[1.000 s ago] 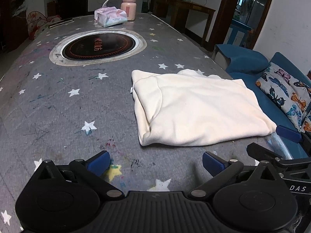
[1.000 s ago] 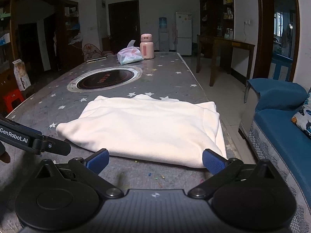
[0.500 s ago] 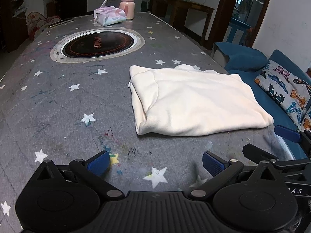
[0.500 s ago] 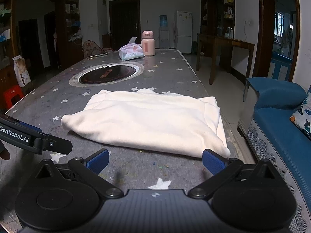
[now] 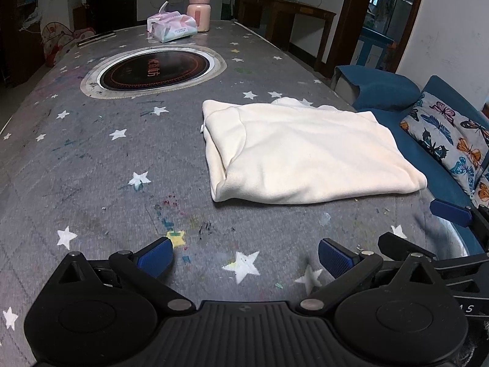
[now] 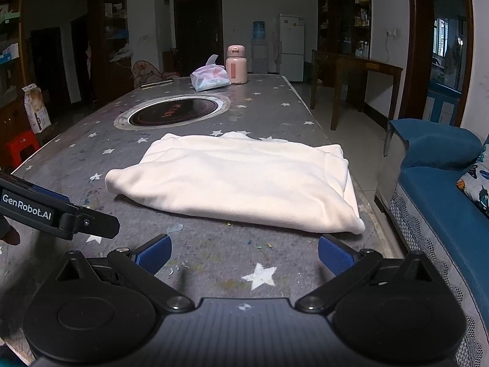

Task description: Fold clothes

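Observation:
A cream garment (image 5: 305, 153) lies folded into a flat rectangle on the grey star-patterned table (image 5: 91, 165), towards its right edge. My left gripper (image 5: 244, 258) hovers open over bare table in front of the garment's near left corner, holding nothing. In the right wrist view the same garment (image 6: 238, 180) lies ahead, and my right gripper (image 6: 244, 253) stands open short of its near edge, also holding nothing. The left gripper's body (image 6: 58, 212) shows at the left of the right wrist view, and the right gripper's finger (image 5: 450, 209) shows at the right of the left wrist view.
A round black hob (image 5: 152, 68) is set into the table's middle. A tissue pack (image 5: 172, 29) and a pink flask (image 5: 198, 12) stand at the far end. A blue sofa (image 6: 443, 202) with a butterfly cushion (image 5: 449, 134) runs along the table's right edge.
Both grippers have drawn back from the folded garment, which now sits farther ahead in both views. The garment itself has not moved.

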`<move>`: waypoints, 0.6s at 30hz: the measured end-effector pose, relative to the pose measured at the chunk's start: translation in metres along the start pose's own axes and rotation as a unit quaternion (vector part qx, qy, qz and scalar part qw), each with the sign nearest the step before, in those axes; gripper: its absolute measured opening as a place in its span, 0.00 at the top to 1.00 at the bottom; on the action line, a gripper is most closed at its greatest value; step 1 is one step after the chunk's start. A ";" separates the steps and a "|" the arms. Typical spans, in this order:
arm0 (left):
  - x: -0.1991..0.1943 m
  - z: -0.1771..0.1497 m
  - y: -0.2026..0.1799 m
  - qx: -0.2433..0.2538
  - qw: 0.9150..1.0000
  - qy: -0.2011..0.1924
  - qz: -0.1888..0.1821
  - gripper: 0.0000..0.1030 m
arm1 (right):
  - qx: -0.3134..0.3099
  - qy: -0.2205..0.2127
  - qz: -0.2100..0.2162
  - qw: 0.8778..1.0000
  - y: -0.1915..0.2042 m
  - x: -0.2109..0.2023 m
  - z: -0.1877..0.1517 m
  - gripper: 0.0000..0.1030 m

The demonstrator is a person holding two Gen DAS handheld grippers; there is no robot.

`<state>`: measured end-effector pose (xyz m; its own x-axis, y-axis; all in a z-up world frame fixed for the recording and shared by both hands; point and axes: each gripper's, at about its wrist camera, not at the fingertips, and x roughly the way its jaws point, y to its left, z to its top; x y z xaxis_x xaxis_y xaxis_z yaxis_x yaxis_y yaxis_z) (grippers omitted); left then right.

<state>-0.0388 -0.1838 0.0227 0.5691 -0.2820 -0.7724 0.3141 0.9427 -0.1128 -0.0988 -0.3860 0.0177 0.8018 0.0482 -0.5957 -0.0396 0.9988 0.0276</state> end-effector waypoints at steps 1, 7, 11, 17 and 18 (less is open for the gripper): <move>0.000 0.000 0.000 0.000 1.000 0.000 0.000 0.00 | 0.000 0.000 0.001 1.000 0.000 -0.001 0.000 0.00; -0.003 -0.001 -0.002 0.003 1.000 -0.003 0.000 0.00 | -0.002 0.000 0.003 1.000 0.003 -0.004 -0.003 0.00; -0.003 -0.003 -0.003 0.003 1.000 -0.003 0.004 0.00 | -0.001 0.000 0.005 1.000 0.003 -0.005 -0.004 0.00; -0.003 -0.006 -0.006 0.008 1.000 -0.003 0.007 0.00 | 0.000 0.000 0.007 1.000 0.004 -0.007 -0.004 0.00; -0.003 -0.006 -0.007 0.007 1.000 -0.002 0.006 0.00 | 0.002 0.001 0.008 1.000 0.004 -0.007 -0.004 0.00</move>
<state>-0.0471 -0.1882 0.0216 0.5766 -0.2717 -0.7705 0.3184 0.9433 -0.0944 -0.1072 -0.3827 0.0186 0.8001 0.0634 -0.5965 -0.0499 0.9980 0.0391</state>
